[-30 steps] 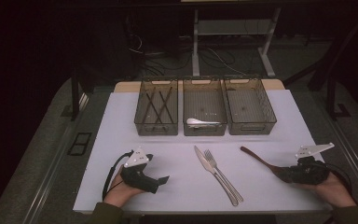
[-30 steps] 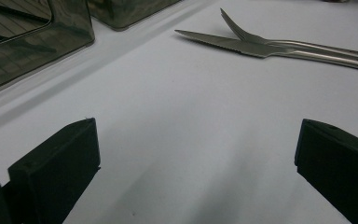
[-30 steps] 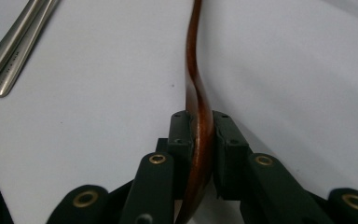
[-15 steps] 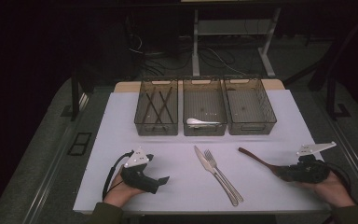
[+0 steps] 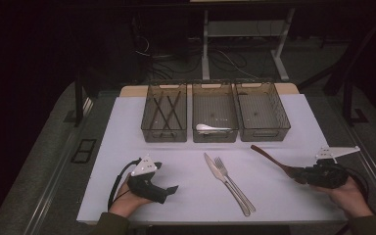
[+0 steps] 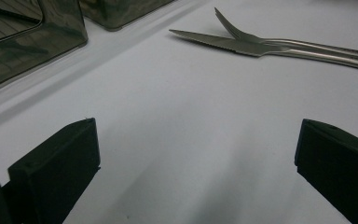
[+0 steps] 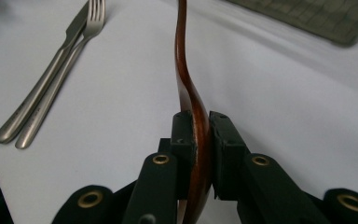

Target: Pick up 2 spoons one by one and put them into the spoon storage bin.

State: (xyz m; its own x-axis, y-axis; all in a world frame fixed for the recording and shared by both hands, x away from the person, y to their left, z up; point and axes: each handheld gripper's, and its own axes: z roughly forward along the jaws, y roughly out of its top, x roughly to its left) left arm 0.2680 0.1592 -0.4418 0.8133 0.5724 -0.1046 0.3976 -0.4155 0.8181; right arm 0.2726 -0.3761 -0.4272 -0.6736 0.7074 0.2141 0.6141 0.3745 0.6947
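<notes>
Looks like a lab or test room set up for recording, not a home. Dark all round, with a white-covered table (image 5: 127, 137), cables (image 5: 225, 61) trailing over the floor behind, and metal desk legs (image 5: 206, 44) beyond three mesh trays (image 5: 215, 134) in a row.

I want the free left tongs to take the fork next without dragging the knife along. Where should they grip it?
Probably the fork at its tines, coming from above on the side away from the knife: the heads splay apart there, while the handles lie pressed together.
</notes>
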